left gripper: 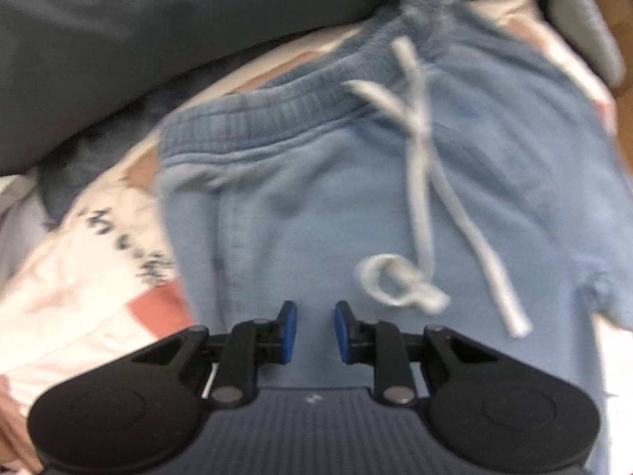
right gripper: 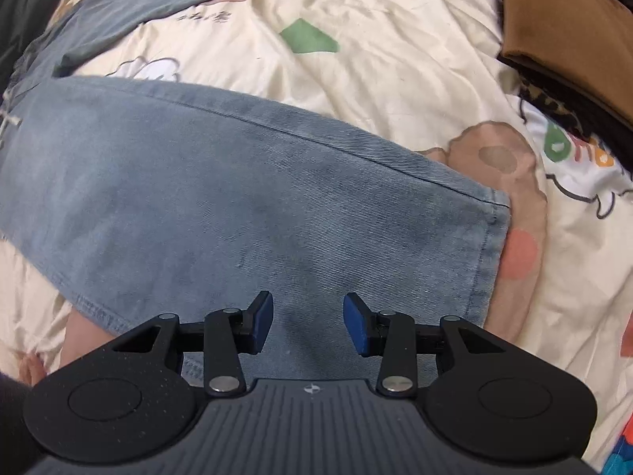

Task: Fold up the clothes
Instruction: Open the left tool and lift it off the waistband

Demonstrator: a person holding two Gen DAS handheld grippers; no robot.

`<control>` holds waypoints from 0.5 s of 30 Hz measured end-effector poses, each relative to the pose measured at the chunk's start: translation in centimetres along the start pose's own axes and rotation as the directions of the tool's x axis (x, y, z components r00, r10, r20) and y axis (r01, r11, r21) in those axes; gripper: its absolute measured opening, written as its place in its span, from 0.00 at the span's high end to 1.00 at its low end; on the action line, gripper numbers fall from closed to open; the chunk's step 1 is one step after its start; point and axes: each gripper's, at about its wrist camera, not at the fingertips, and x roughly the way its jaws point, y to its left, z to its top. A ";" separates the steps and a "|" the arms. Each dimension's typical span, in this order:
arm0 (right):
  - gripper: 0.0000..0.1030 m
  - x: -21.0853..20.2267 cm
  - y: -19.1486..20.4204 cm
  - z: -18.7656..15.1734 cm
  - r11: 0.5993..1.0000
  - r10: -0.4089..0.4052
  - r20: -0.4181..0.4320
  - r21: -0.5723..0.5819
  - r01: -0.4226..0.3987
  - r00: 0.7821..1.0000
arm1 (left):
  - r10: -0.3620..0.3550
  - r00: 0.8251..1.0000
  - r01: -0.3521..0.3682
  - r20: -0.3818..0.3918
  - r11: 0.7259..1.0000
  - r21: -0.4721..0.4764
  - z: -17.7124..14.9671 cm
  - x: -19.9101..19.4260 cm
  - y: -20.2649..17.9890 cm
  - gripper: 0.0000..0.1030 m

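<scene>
Light blue trousers lie flat on a printed bedsheet. In the left wrist view I see the ribbed waistband and a white drawstring crossing over the front. My left gripper hovers just above the fabric below the waistband, open, nothing between its blue pads. The right wrist view shows a trouser leg with its hem to the right. My right gripper is open over that leg, near the hem, holding nothing.
A dark grey pillow or blanket lies beyond the waistband. A brown folded cloth sits at the upper right over a dark patterned item. A grey-green garment lies across the sheet beyond the leg. The cream sheet shows cartoon prints.
</scene>
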 end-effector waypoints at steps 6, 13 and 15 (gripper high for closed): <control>0.55 -0.5 -0.4 0.3 0.999 -0.006 0.037 0.038 0.004 0.999 | 0.014 1.000 -0.013 0.028 0.999 -0.036 0.5 -1.8 1.0 0.72; 0.55 -0.6 -0.6 0.8 1.000 0.002 0.053 0.013 -0.003 0.999 | -0.049 0.998 0.051 0.037 0.997 -0.054 -0.2 -4.8 1.6 0.62; 0.55 -1.0 -0.6 1.4 0.999 0.003 0.061 -0.040 -0.001 0.998 | -0.058 0.998 0.059 0.036 0.997 -0.039 -0.7 -6.0 1.6 0.58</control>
